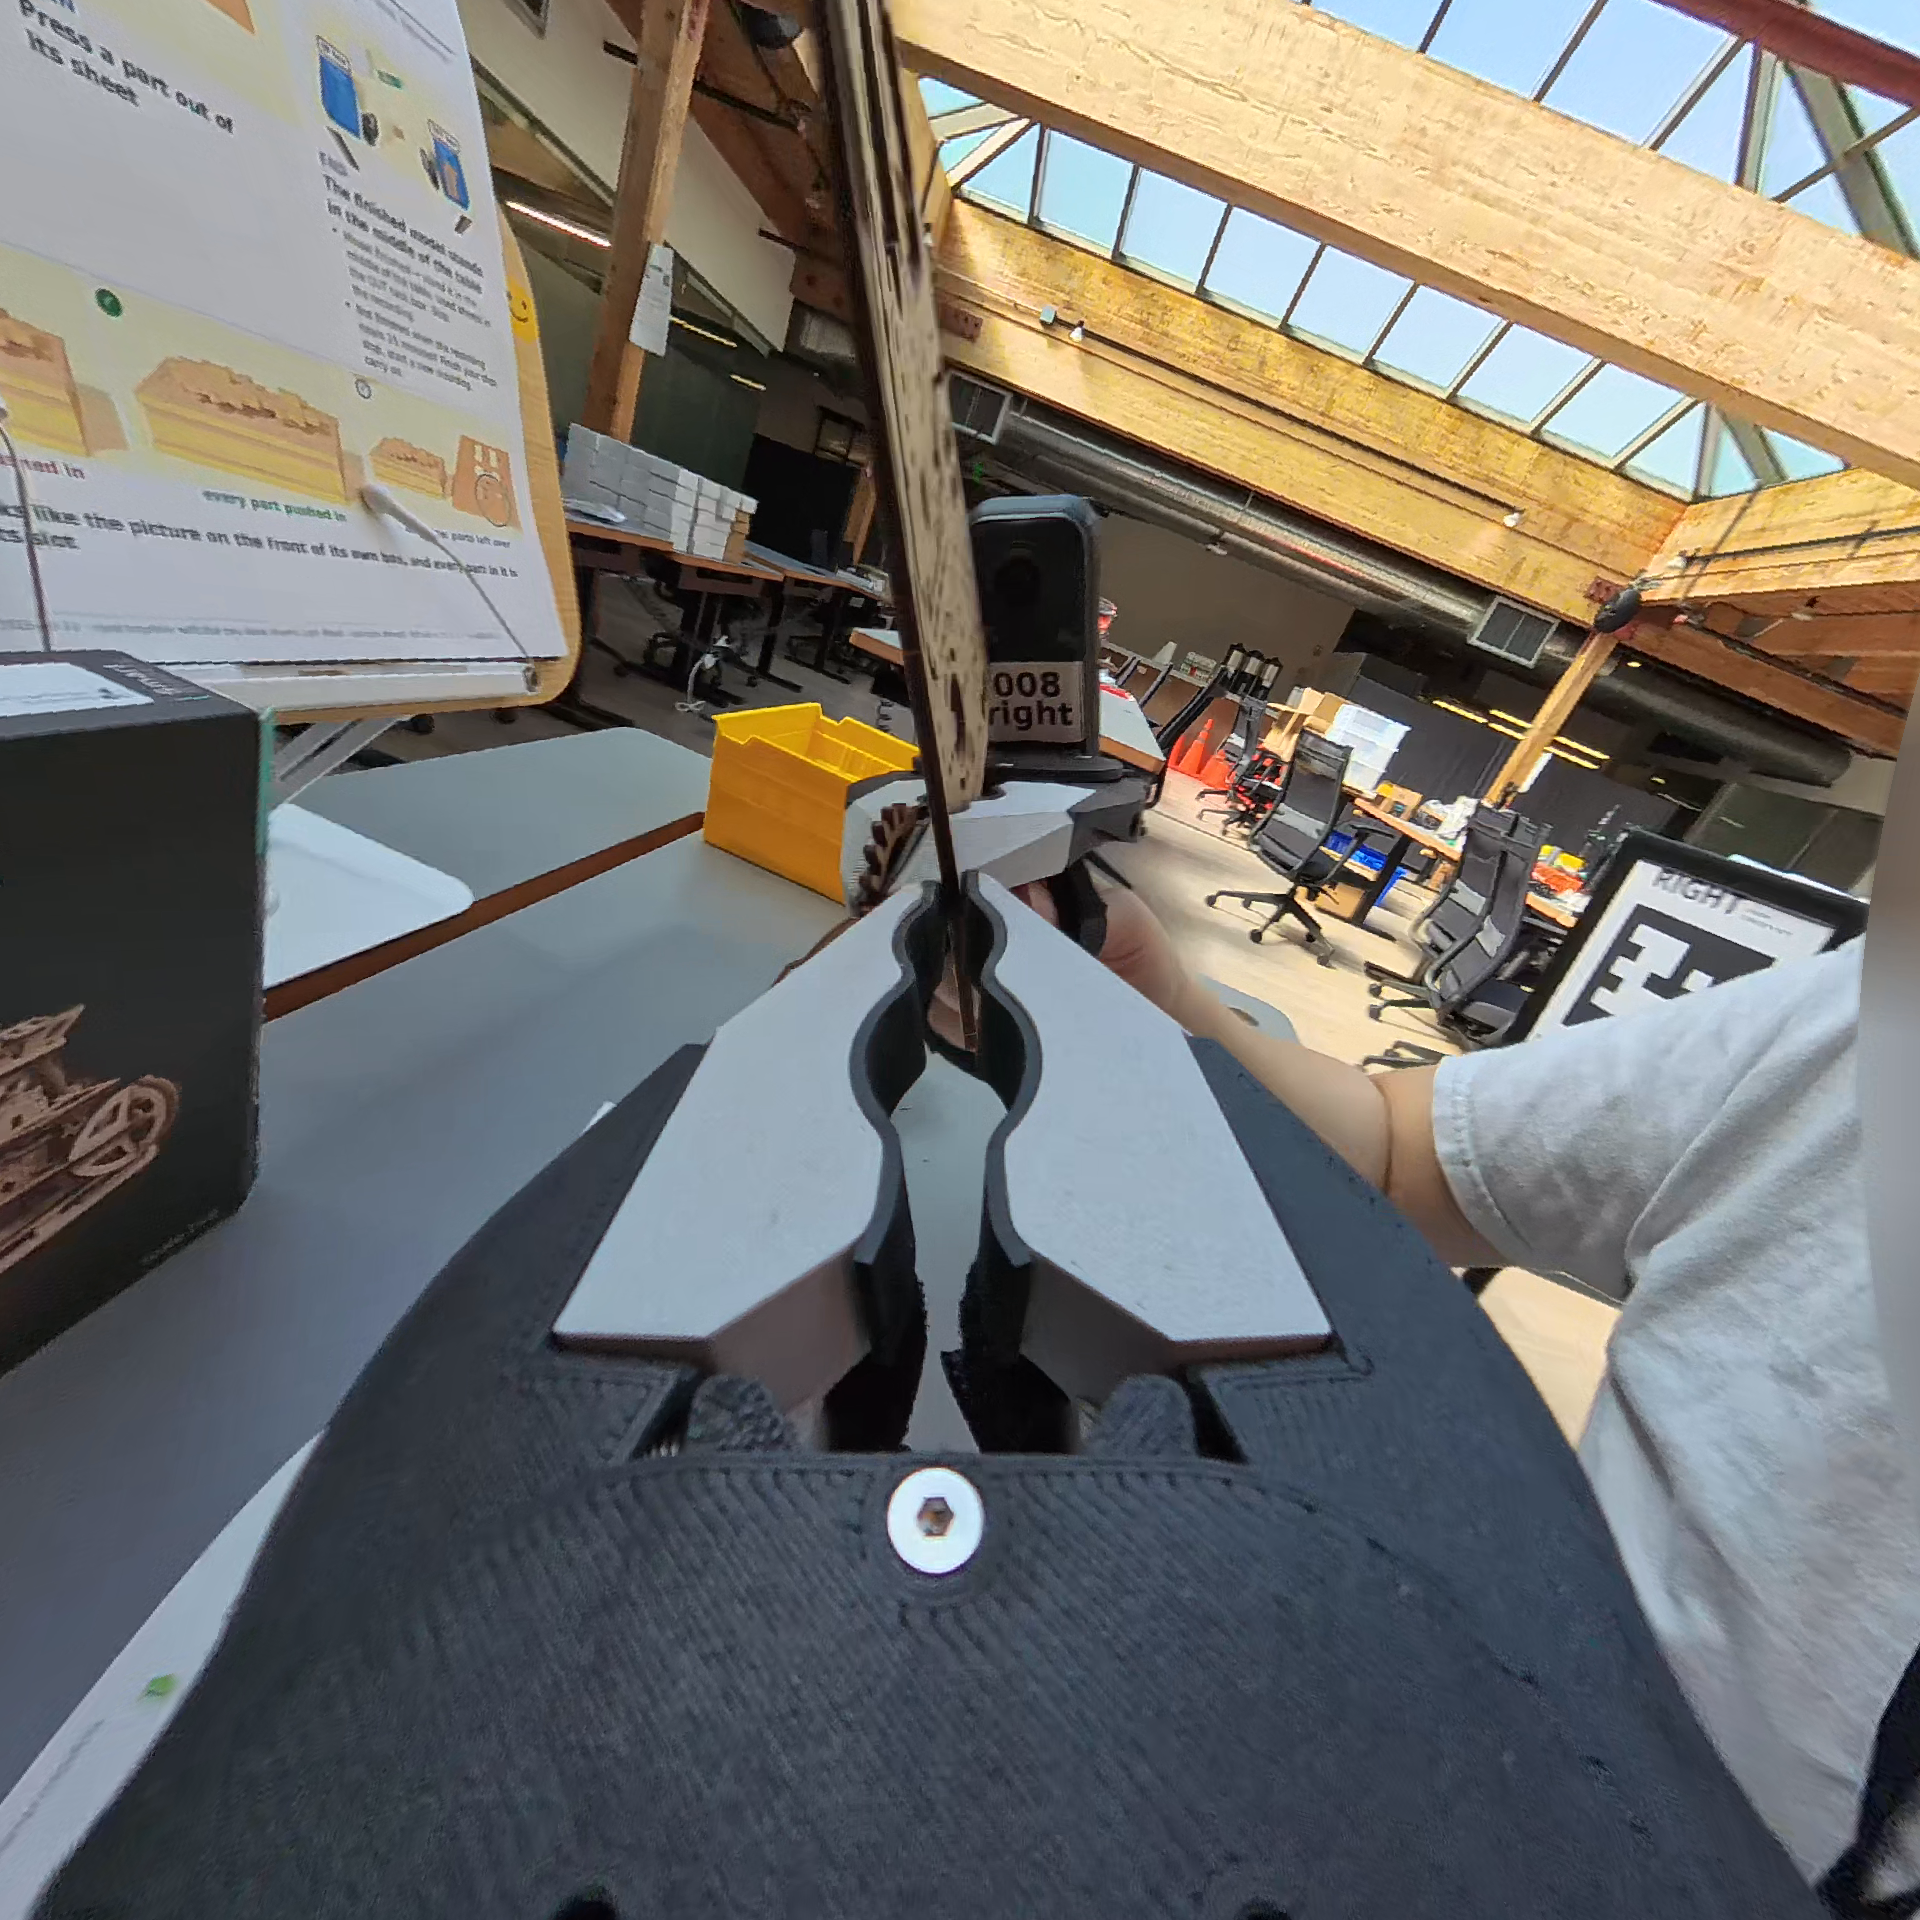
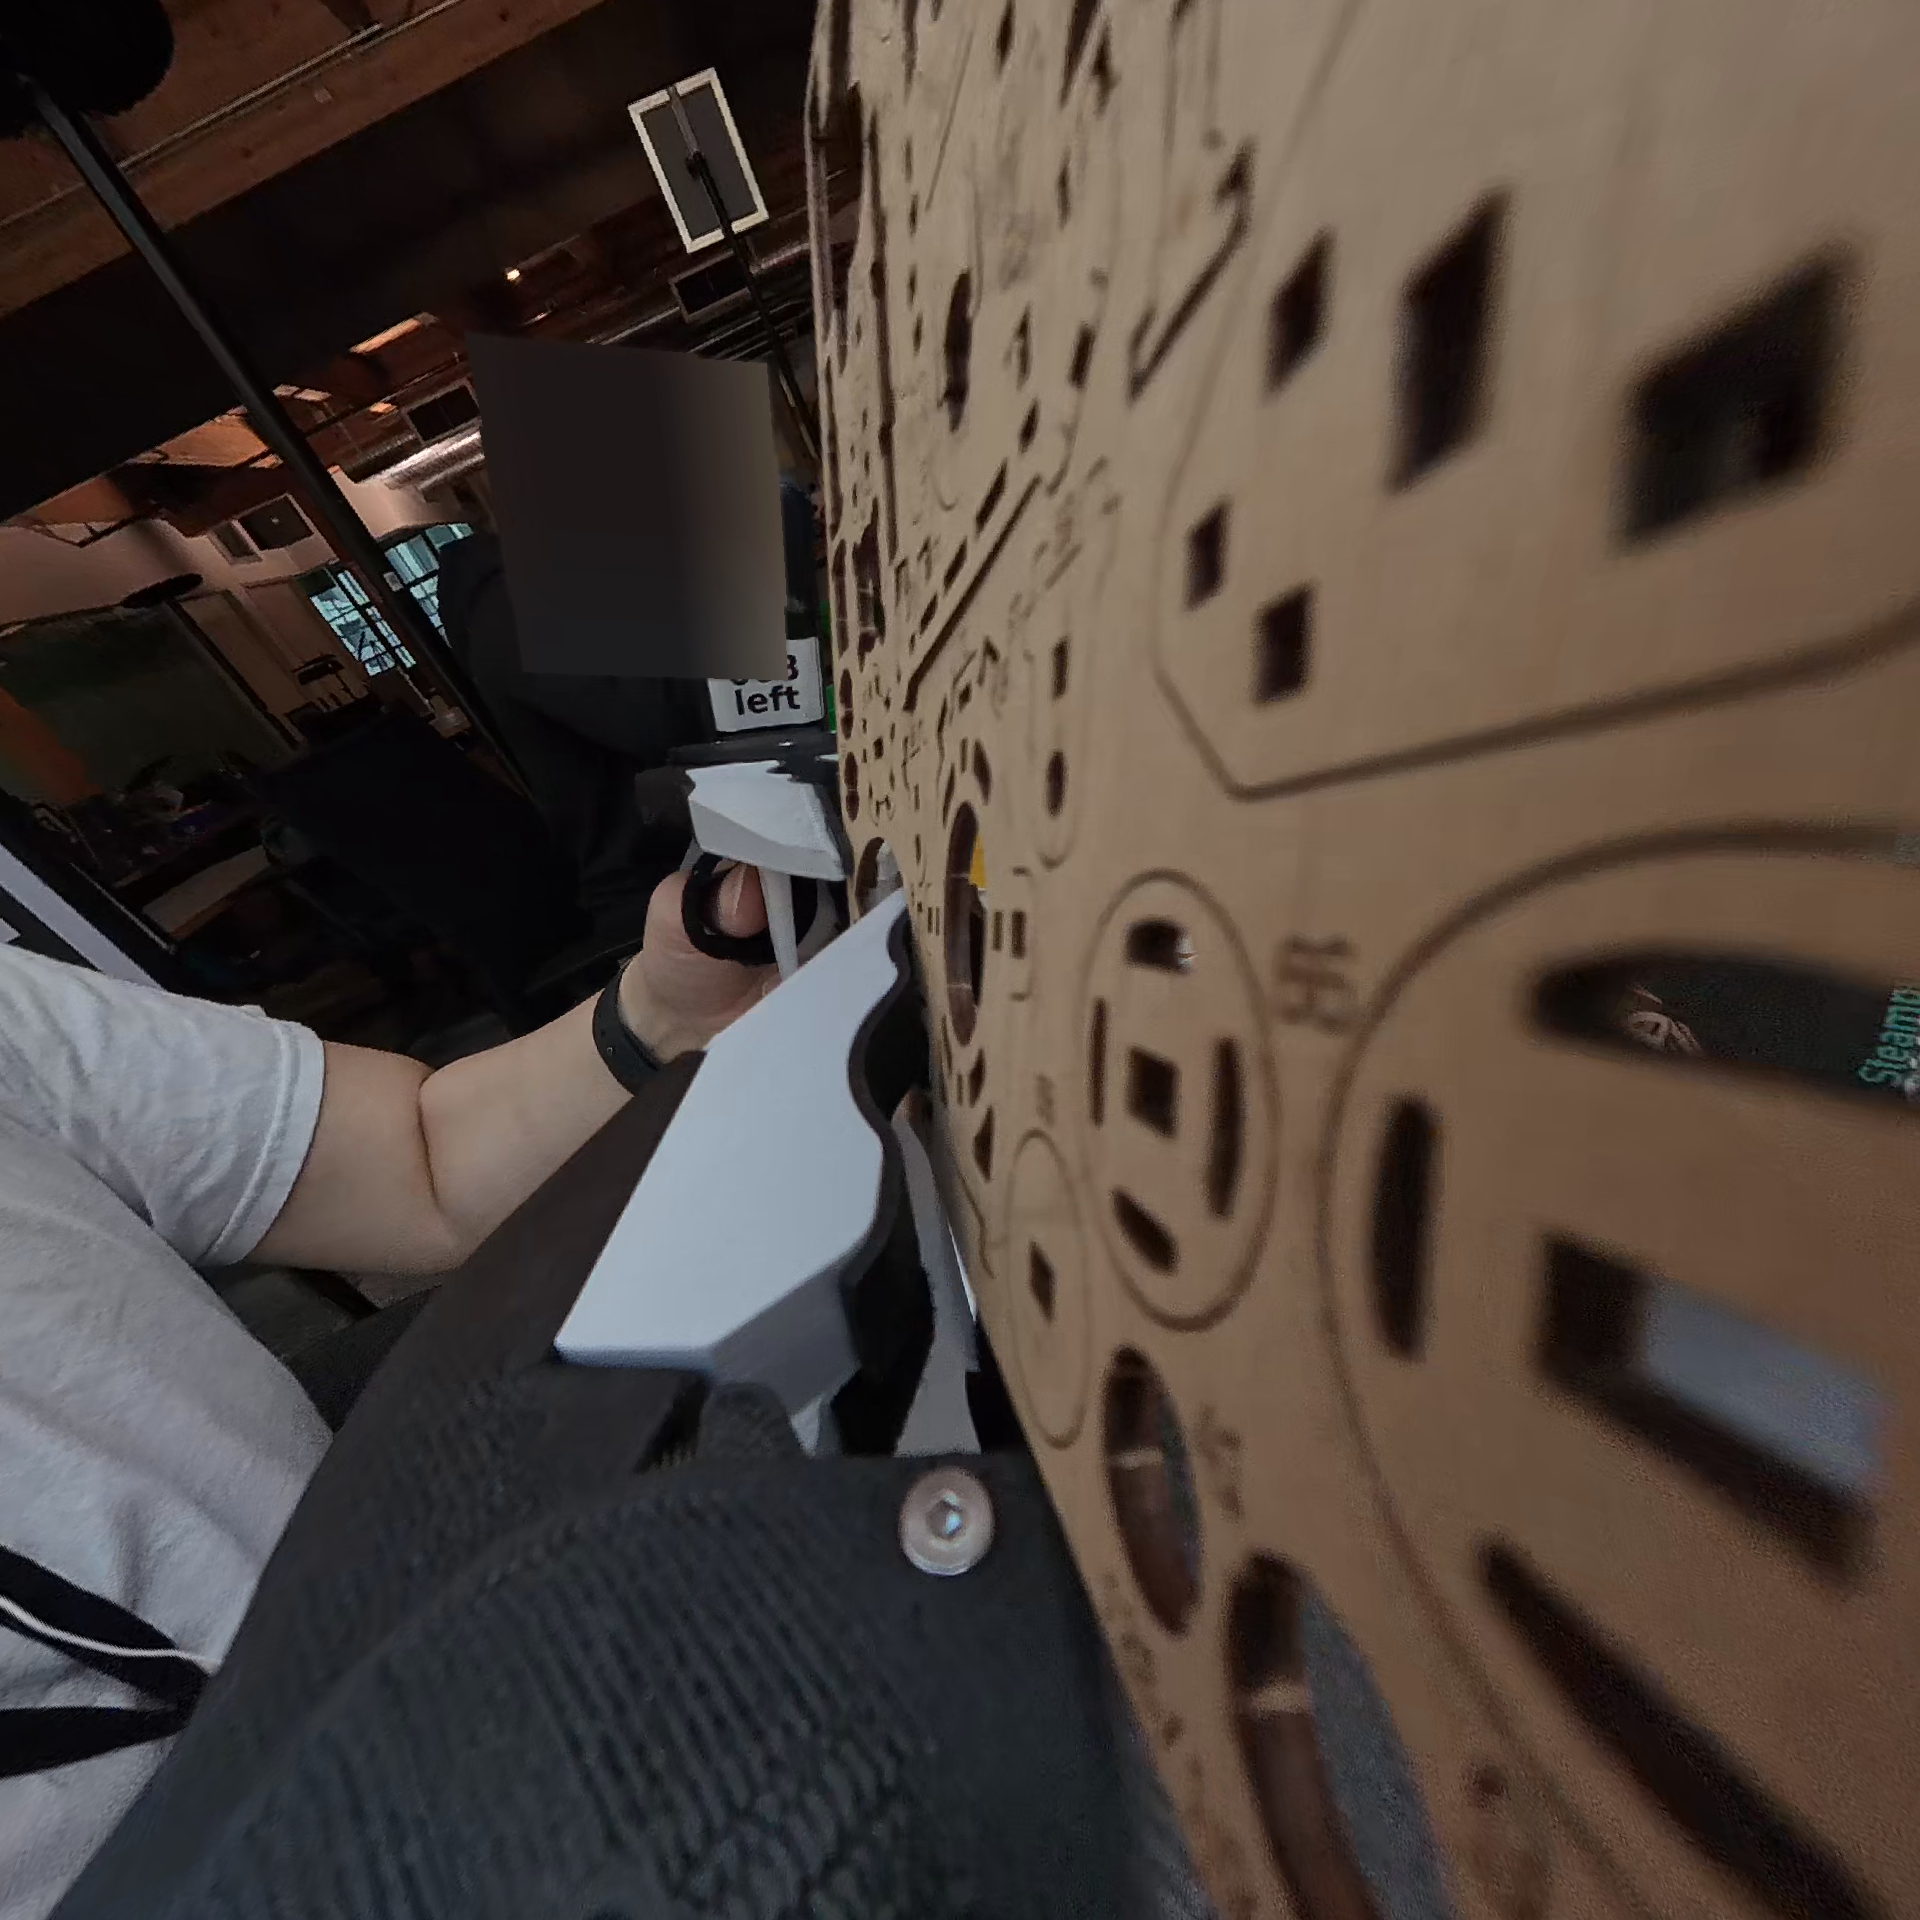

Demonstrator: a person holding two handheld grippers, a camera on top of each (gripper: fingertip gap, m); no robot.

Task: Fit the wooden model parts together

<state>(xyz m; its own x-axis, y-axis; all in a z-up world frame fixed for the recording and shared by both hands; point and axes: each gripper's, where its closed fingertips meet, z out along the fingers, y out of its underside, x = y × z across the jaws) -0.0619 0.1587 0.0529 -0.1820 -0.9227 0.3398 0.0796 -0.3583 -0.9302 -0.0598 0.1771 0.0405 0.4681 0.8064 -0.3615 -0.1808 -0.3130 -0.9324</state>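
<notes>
A thin laser-cut wooden sheet (image 1: 914, 416) stands edge-on in the left wrist view, rising from my left gripper (image 1: 951, 904), which is shut on its lower edge. In the right wrist view the sheet (image 2: 1351, 727) fills the right half, with round and slotted parts still in it. My right gripper (image 2: 920, 935) straddles the sheet. One finger (image 2: 790, 1122) lies against its face and the other is hidden behind it. From the left wrist view, the right gripper (image 1: 961, 821) closes on the sheet from the far side. A small wooden gear (image 1: 885, 844) shows beside its tip.
A black model box (image 1: 114, 987) stands on the grey table (image 1: 520, 1039) at left, with an instruction board (image 1: 260, 312) behind it. A yellow bin (image 1: 790, 790) sits farther back. The person's arm (image 1: 1299, 1091) and shirt are at right. The grippers are tip to tip, or close to it.
</notes>
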